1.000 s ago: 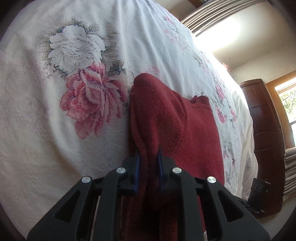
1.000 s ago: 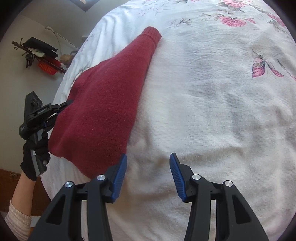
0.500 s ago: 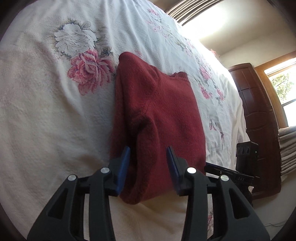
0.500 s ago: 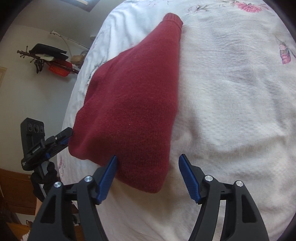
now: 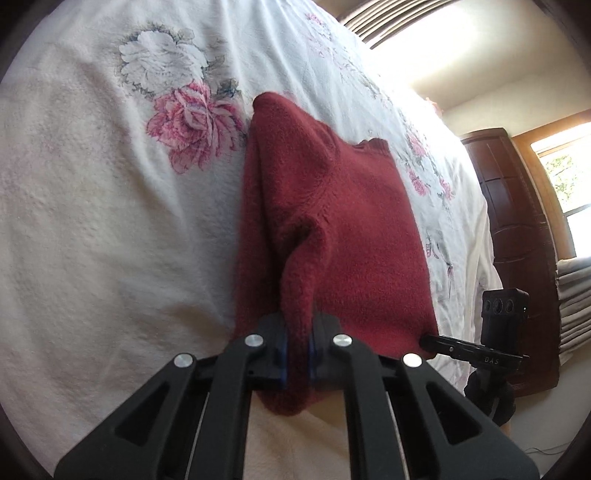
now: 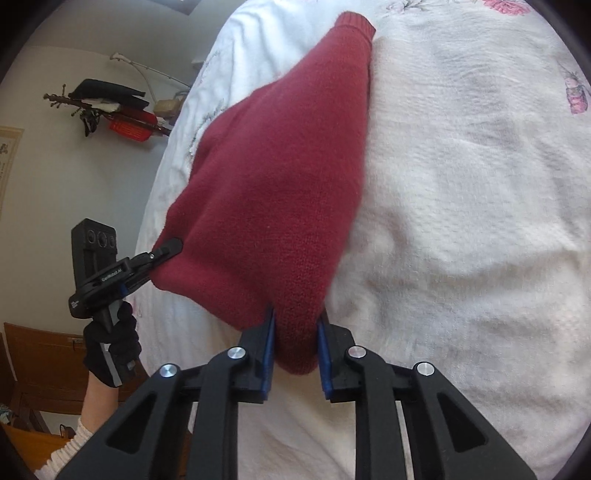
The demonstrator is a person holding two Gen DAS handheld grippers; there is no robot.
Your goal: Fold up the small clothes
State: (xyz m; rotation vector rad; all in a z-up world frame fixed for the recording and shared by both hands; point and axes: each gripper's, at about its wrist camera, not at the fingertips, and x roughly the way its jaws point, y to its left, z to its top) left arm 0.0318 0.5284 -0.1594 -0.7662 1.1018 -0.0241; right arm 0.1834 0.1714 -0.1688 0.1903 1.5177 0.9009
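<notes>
A dark red knitted wool sweater (image 5: 354,236) lies on the bed's white quilted cover printed with pink and grey roses (image 5: 92,221), already doubled lengthwise by the look of it, one ribbed cuff (image 6: 354,24) pointing away up the bed. The left tool (image 5: 295,343) is clamped tight on a pinch of the near hem, the knit bunched into a ridge between its blue pads. The right tool (image 6: 293,343) has the other near corner between its fingers; they sit close against the wool on both sides and seem to be gripping it, though I would not swear how firmly. A black-gloved hand (image 6: 110,350) holds the left tool's handle at the bed's edge.

From where I stand, this looks like the start of the fold that carries the hem up toward the shoulders. To do it well, both corners should rise together and level, just enough to clear the cover, then travel straight up the bed so the edges line up. Thick knit like this tends to drag and roll, so a slow, even lift with a secure hold on every layer would suit it.
</notes>
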